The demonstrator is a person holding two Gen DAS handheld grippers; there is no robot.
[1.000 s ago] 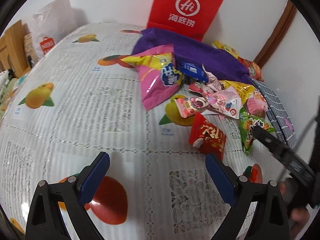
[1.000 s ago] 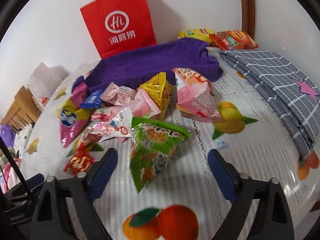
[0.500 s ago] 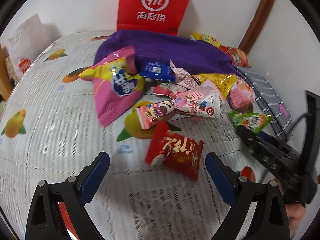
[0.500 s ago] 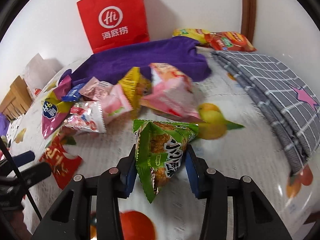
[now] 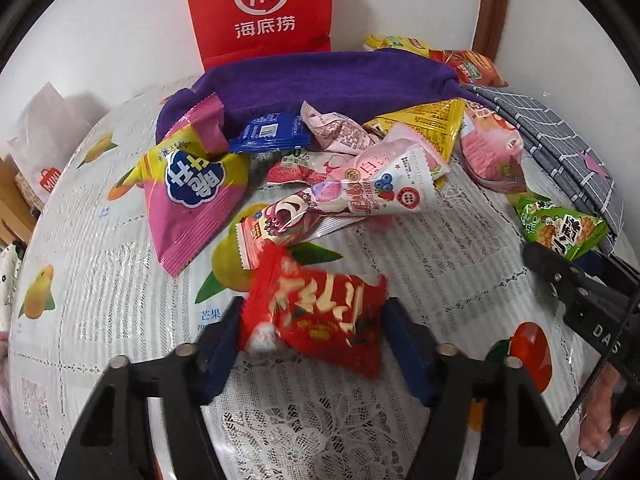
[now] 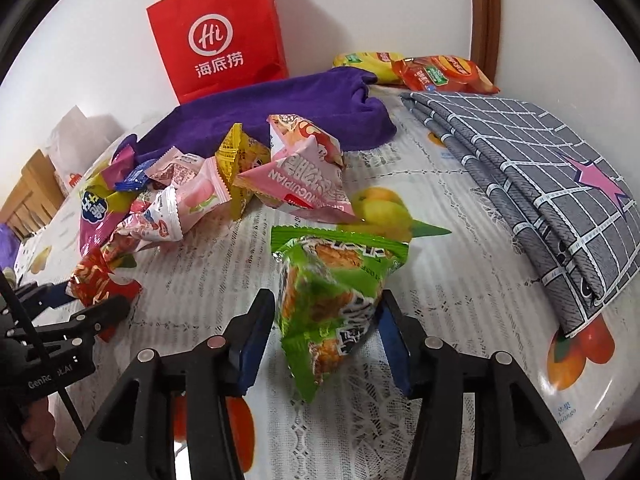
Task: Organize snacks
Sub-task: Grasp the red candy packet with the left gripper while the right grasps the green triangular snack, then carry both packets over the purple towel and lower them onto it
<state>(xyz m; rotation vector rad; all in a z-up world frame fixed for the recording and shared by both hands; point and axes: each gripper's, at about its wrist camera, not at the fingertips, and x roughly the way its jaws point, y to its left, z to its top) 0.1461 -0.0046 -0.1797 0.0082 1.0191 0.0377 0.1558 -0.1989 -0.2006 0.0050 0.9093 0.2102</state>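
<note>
Fruit-print lace tablecloth (image 5: 120, 280), purple towel (image 5: 320, 80), grey checked cloth (image 6: 540, 160), heaped snack packets (image 5: 340, 184)

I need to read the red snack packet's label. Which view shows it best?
The left wrist view: the red snack packet sits close and label-up in the left claw. The right wrist view shows it small and crumpled at the far left.

Red bag (image 5: 260, 12) with a white logo at the back, purple towel (image 5: 320, 80) in front of it. Right of the towel, a grey grid cloth (image 6: 540, 160) with a pink star. Bench (image 5: 120, 280) cover is white lace with fruit prints.
</note>
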